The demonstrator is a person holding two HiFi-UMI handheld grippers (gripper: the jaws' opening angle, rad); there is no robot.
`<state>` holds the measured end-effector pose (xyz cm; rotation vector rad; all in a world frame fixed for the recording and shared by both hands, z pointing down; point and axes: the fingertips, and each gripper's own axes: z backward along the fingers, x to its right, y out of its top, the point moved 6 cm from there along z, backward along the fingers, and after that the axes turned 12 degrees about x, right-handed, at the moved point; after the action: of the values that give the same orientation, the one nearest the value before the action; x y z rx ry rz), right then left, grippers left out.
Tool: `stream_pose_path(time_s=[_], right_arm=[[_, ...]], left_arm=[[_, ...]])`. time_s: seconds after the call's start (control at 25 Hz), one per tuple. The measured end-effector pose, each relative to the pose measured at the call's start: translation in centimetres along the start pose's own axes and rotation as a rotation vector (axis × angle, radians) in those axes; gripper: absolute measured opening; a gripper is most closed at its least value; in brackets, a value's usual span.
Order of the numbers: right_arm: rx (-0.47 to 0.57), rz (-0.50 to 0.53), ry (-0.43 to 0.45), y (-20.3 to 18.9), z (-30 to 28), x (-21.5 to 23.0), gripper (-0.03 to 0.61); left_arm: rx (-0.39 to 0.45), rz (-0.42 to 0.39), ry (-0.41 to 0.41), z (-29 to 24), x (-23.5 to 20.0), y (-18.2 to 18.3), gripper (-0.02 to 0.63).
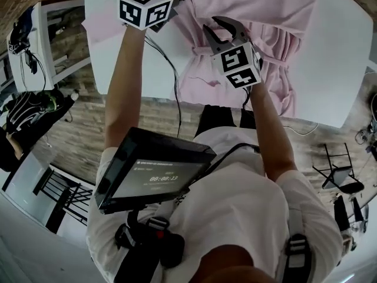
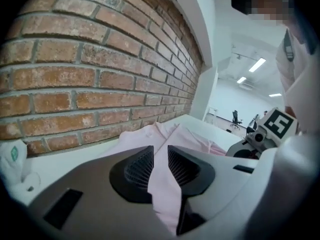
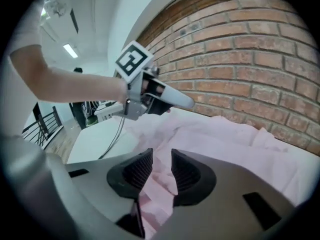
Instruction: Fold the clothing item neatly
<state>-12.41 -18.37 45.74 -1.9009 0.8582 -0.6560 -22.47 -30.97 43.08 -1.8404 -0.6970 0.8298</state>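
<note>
Nearest: right gripper (image 3: 161, 156) with jaws spread, pink garment (image 3: 215, 139) lying slack between and ahead of them. Farther out: left gripper (image 2: 160, 152) narrowly parted, a garment fold standing loose between its pads. Underneath: white table (image 1: 330, 58). Beyond: brick wall (image 2: 75, 59).

Garment (image 1: 259, 16) on table (image 1: 330, 58), brick wall (image 2: 90, 69) behind — left gripper (image 2: 160, 150) leftward, right gripper (image 3: 161, 155) rightward.
</note>
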Motion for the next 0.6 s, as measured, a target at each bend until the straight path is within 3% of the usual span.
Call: stream_pose_path(time_s=[0.16, 0.28, 0.48, 0.6], right_arm=[[0.021, -0.06, -0.156, -0.9, 5.3, 5.4, 0.118], [-0.018, -0.052, -0.254, -2.8, 8.5, 9.5, 0.118], [-0.067, -0.05, -0.379, -6.3, 11.7, 15.6, 0.118], [-0.129, -0.079, -0.399, -9.0, 12.8, 17.7, 0.118]], left_arm=[[0.038, 0.095, 0.083, -2.2, 5.0, -1.4, 0.083], [-0.012, 0.114, 0.148, -4.4, 7.2, -4.0, 0.083], [-0.142, 0.11, 0.276, -5.8, 5.5, -8.3, 0.083], [-0.206, 0.085, 0.311, -5.4, 4.4, -9.5, 0.083]])
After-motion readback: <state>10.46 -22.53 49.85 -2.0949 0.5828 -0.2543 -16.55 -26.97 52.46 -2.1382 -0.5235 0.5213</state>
